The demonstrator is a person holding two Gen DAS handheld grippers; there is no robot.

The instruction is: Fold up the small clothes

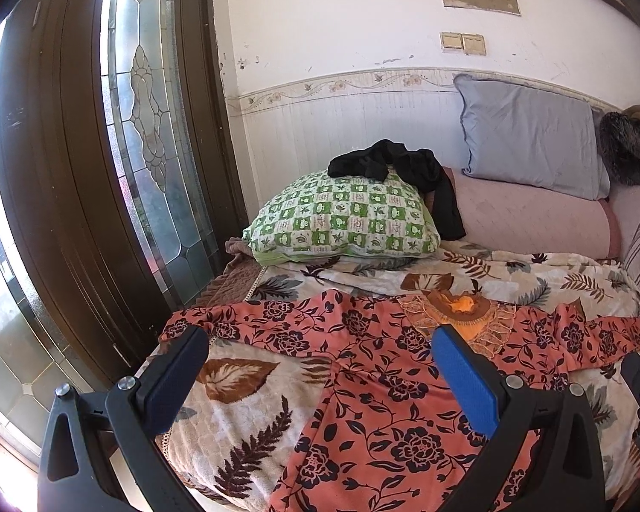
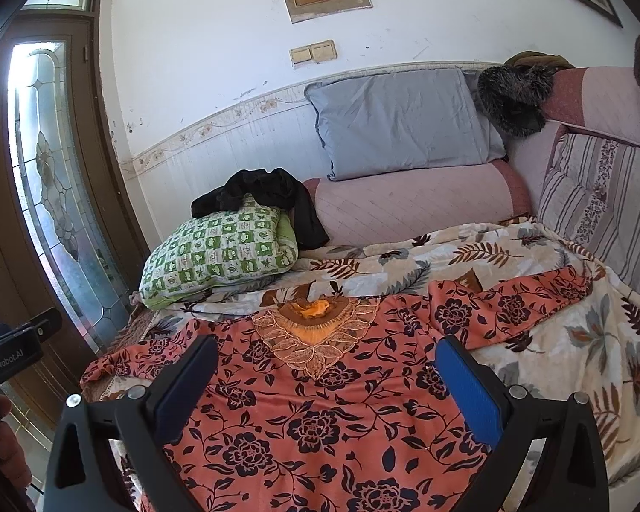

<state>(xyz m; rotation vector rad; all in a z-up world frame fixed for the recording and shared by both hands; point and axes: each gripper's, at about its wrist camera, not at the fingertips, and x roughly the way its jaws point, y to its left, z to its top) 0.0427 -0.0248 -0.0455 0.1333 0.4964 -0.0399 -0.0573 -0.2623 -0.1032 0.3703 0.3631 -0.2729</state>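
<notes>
A salmon-pink blouse with dark flowers lies spread flat on the leaf-print blanket, its lace collar toward the wall and both sleeves stretched out sideways. My left gripper hovers open above the blouse's left sleeve and shoulder, holding nothing. Over the chest of the blouse, just below the collar, my right gripper is also open and empty. The left gripper's body shows at the left edge of the right wrist view.
A green checked pillow with a black garment on it sits behind the blouse. A grey pillow leans on the wall. A wooden glass-paned door stands at left, a striped cushion at right.
</notes>
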